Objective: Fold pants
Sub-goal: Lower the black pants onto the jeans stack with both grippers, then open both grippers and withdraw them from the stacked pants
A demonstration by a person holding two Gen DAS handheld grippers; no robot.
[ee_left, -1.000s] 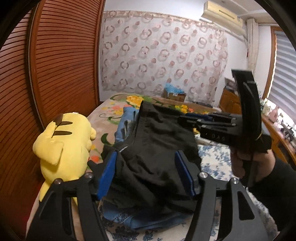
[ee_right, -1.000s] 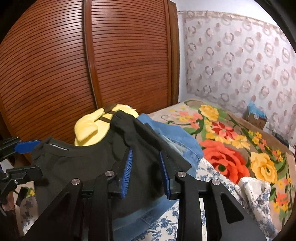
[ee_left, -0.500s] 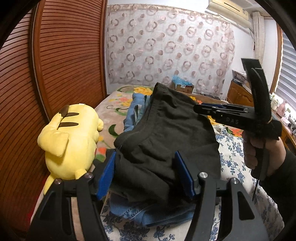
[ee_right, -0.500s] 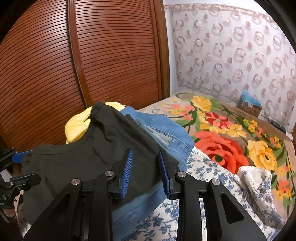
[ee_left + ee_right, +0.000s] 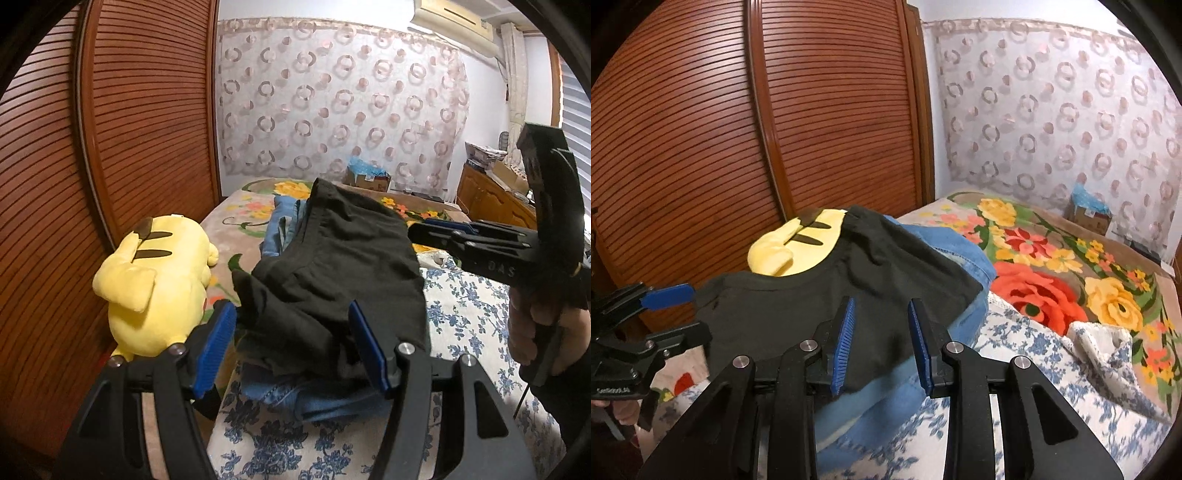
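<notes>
Left wrist view: the black pants [image 5: 332, 273] are seen lying folded on top of a pile of blue jeans [image 5: 314, 397] on the bed [image 5: 465, 317], at the centre of the picture. The left gripper [image 5: 293, 343] is held with its jaws standing wide apart; the near edge of the pants lies between the blue pads [image 5: 216, 345], but no pad is seen pressing on the cloth, so nothing is gripped. At 9 o'clock from the pants a yellow plush toy [image 5: 155, 284] is lying against the slatted wooden doors [image 5: 140, 122]. At 3 o'clock the right gripper [image 5: 439, 229] is seen side-on, held in a hand [image 5: 535, 332]. In the right wrist view, the right gripper [image 5: 881, 339] is shown with its jaws partly apart above the near edge of the pants [image 5: 820, 302]; the cloth is not clamped. The left gripper [image 5: 677, 314] appears at 9 o'clock, just beside the pants' edge. A flowered blanket [image 5: 1052, 266] is spread at 3 o'clock.
</notes>
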